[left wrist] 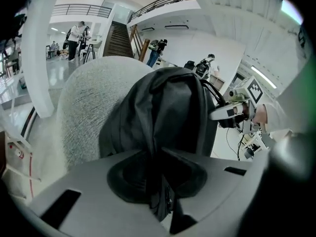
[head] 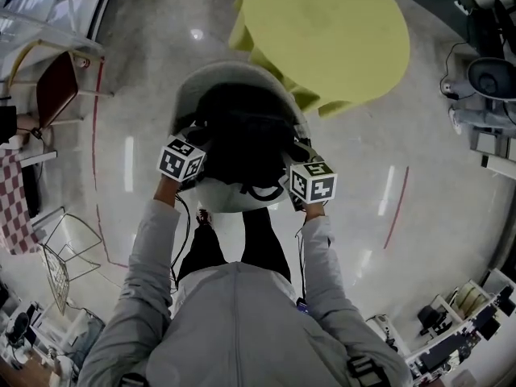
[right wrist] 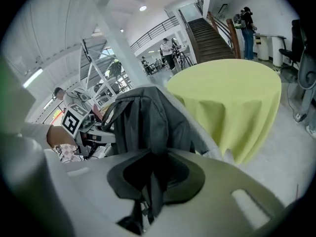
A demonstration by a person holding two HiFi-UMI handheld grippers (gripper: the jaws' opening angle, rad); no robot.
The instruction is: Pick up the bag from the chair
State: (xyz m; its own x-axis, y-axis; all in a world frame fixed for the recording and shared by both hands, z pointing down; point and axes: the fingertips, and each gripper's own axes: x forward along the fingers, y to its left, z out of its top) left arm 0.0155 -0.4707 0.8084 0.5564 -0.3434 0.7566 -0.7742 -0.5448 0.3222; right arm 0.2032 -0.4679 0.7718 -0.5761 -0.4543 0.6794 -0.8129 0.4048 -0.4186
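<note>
A black bag (head: 242, 139) rests in a grey-white shell chair (head: 234, 77). My left gripper (head: 196, 170) holds the bag's left side and my right gripper (head: 288, 181) its right side. In the left gripper view the jaws (left wrist: 159, 184) are shut on a fold of the bag (left wrist: 168, 117), with the chair's back (left wrist: 89, 107) behind it and the right gripper (left wrist: 232, 110) beyond. In the right gripper view the jaws (right wrist: 148, 186) are likewise shut on the bag's fabric (right wrist: 148, 122), and the left gripper (right wrist: 86, 125) shows across it.
A round table with a yellow cloth (head: 330, 31) stands just behind the chair. A dark red chair (head: 56, 87) and a wire rack (head: 68, 248) are at the left. Desks with equipment line the right. A staircase (left wrist: 118, 41) and several people are far off.
</note>
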